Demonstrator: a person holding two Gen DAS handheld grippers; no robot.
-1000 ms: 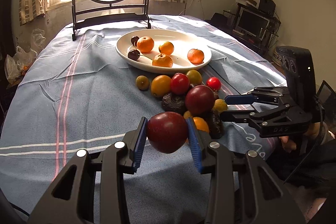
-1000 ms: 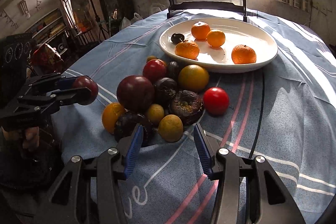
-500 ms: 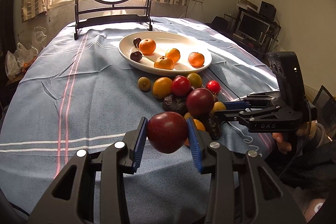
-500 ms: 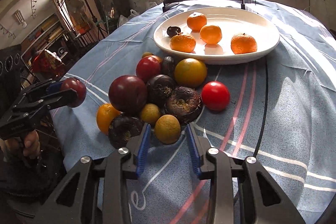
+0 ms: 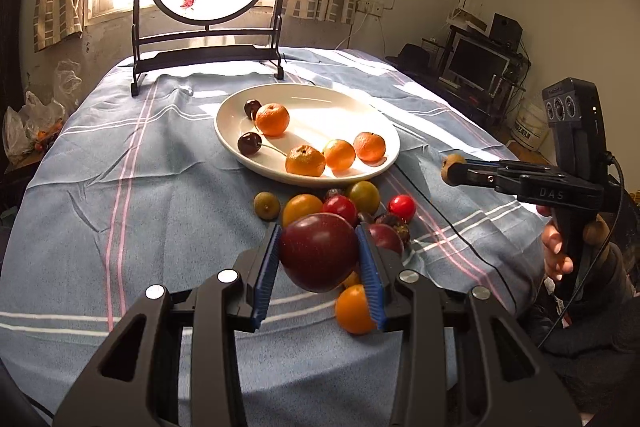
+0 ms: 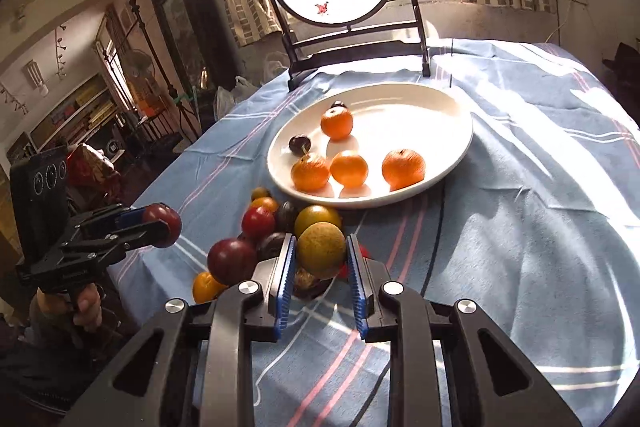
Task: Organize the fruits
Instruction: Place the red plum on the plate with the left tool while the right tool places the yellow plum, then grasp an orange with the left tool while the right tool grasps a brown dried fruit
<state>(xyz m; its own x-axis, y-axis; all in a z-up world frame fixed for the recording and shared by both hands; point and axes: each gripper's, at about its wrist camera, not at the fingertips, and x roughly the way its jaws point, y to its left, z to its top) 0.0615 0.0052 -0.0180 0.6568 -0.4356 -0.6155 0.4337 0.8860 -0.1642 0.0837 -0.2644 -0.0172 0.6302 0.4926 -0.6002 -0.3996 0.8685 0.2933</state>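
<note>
Our left gripper clamps a dark red plum; our right gripper grips a brownish-yellow fruit. Both hang above the loose fruit pile.

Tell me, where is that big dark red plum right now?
The dark red plum is held off the table in the left gripper, near the camera, above the fruit pile in front of the white plate.
</note>
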